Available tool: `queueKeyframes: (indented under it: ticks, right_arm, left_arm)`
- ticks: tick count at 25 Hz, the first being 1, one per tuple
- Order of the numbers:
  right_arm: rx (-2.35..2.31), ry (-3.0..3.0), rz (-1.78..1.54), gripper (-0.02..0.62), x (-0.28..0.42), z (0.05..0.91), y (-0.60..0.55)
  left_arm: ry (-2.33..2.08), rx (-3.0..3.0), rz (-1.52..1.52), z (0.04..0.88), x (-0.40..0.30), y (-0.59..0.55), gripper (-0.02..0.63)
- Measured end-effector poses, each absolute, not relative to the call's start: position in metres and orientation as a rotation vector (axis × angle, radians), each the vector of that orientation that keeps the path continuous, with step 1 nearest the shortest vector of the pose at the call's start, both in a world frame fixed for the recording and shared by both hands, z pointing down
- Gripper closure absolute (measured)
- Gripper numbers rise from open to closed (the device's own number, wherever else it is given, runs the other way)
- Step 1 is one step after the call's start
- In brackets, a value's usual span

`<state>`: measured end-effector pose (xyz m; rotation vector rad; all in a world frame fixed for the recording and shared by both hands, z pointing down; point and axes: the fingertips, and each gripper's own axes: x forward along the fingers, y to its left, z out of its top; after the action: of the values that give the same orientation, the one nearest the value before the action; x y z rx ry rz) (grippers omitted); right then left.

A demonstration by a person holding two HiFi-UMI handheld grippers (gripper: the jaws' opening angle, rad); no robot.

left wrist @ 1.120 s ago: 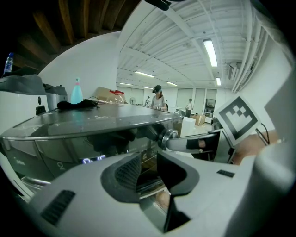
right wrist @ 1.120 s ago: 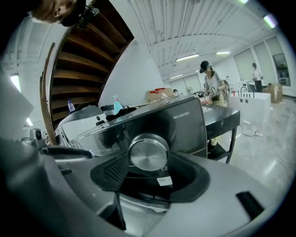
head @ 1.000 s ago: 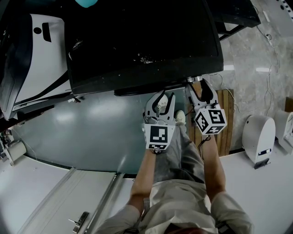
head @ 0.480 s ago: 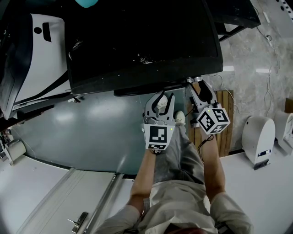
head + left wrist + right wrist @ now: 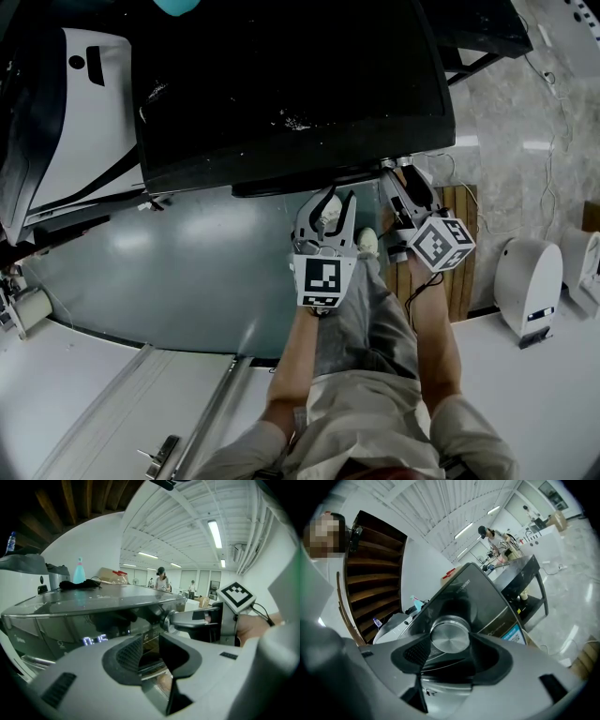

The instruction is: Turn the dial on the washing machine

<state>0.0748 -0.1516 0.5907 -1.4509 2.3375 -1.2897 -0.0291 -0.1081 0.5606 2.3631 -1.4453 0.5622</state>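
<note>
Currently clamping the silver dial (image 5: 450, 637) between the pads of the right tool (image 5: 451, 645), dead centre in the right gripper view. Showing in the head view just right of centre, at the lower right edge of the black washing machine (image 5: 281, 84). Holding the left tool (image 5: 327, 211) just beside, to lower left, jaws apart, gripping nothing.

display digits (image 5: 96, 640) blurred, washing machine (image 5: 281, 84) cut off above
</note>
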Motion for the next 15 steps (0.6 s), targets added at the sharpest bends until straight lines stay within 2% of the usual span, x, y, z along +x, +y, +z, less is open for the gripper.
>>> queueKeyframes:
  ticks: [15]
  right_arm:
    - [-1.254,2.135,-1.449,0.331,0.0747,0.5876,-0.1548]
  left_arm:
    - [-1.457,2.347,0.564,0.5635,-0.0296,-0.1071,0.492]
